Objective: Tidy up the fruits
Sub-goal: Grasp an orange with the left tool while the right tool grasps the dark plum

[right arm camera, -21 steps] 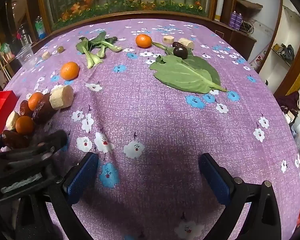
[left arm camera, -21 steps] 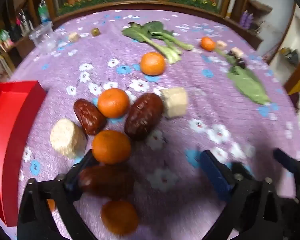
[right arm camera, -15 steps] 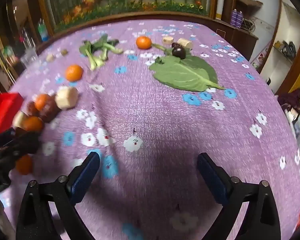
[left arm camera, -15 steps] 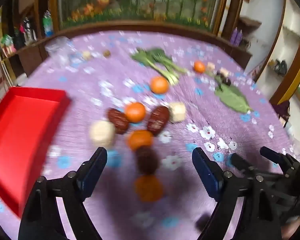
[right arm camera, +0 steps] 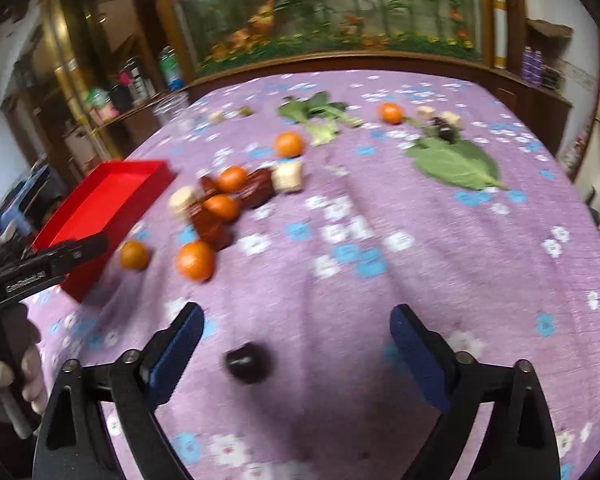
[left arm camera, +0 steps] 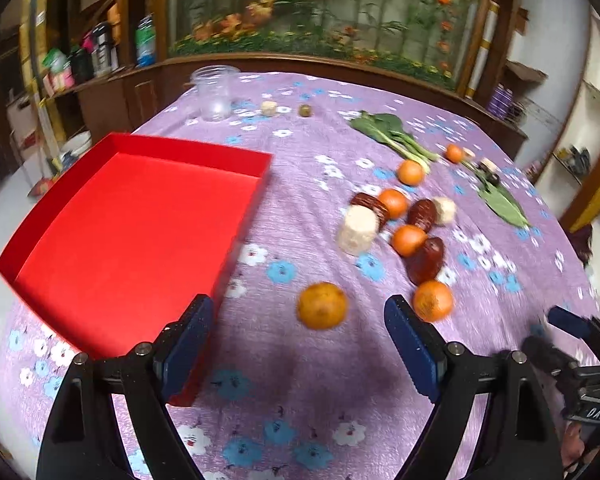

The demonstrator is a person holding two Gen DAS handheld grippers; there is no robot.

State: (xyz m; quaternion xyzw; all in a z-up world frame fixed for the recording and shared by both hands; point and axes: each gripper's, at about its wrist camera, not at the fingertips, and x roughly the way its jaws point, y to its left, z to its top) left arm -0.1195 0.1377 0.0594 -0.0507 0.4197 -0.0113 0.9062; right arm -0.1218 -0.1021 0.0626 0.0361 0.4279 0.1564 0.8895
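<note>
Both of my grippers hang over the purple flowered tablecloth (left arm camera: 300, 380), angled down, jaws spread wide and gripping nothing. Seen from its own camera, my left gripper (left arm camera: 298, 344) has a loose orange (left arm camera: 322, 305) lying on the cloth just ahead of the gap between its blue pads, untouched. Its left pad overlaps the near corner of the red tray (left arm camera: 140, 220), which fills the view from nine to eleven o'clock and has nothing in it.

At one o'clock from that orange sits the fruit cluster: another orange (left arm camera: 433, 301) just beside my right-hand pad, a dark red date (left arm camera: 426, 261) behind it, then more oranges and dates mixed with pale cut chunks (left arm camera: 358, 230). Farther off at one o'clock lie bok choy (left arm camera: 392, 134) and a big green leaf (left arm camera: 502, 206); a clear plastic cup (left arm camera: 216, 92) stands at eleven o'clock near the table's far edge.

My right gripper (right arm camera: 296, 346) stands released too. A small dark round fruit (right arm camera: 247, 361), blurred, lies on the cloth between its pads, nearer the left one and touching neither. From this camera the fruit cluster lies at eleven o'clock, the tray at ten, and my left gripper's arm shows at nine.
</note>
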